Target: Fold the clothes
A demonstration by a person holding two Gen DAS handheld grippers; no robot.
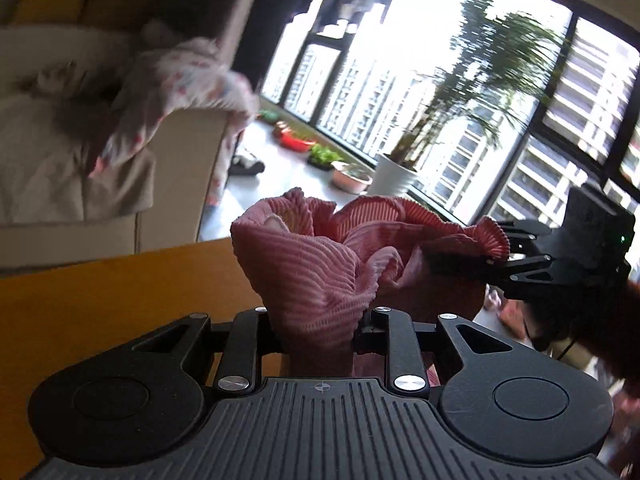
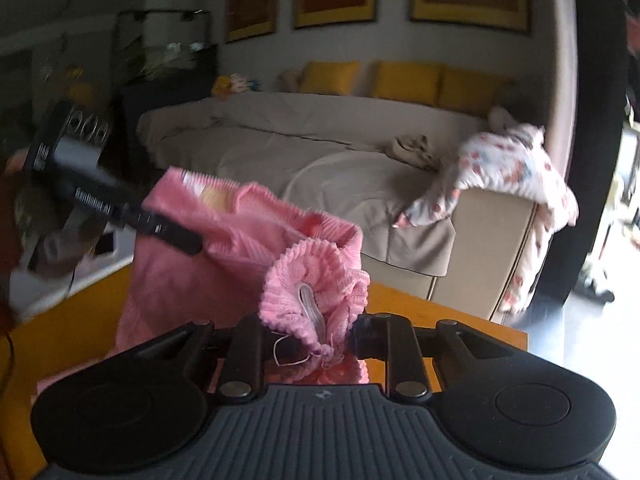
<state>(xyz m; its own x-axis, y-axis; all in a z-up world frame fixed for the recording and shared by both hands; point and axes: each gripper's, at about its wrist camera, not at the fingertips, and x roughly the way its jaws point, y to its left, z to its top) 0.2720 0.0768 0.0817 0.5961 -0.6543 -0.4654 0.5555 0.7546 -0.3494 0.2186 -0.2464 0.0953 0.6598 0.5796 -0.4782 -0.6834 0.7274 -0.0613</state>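
A pink ribbed garment hangs lifted above the yellow table, held between both grippers. In the left wrist view my left gripper is shut on a bunched corner of it. My right gripper comes in from the right and pinches the frilled edge. In the right wrist view my right gripper is shut on a frilled pink bunch of the garment with a white label showing. My left gripper clamps the cloth's upper left part. The fingertips of each camera's own gripper are buried in fabric.
A beige sofa with yellow cushions stands behind the table. A floral garment is draped over its armrest. Potted plants, among them a white pot, line the floor by a big window.
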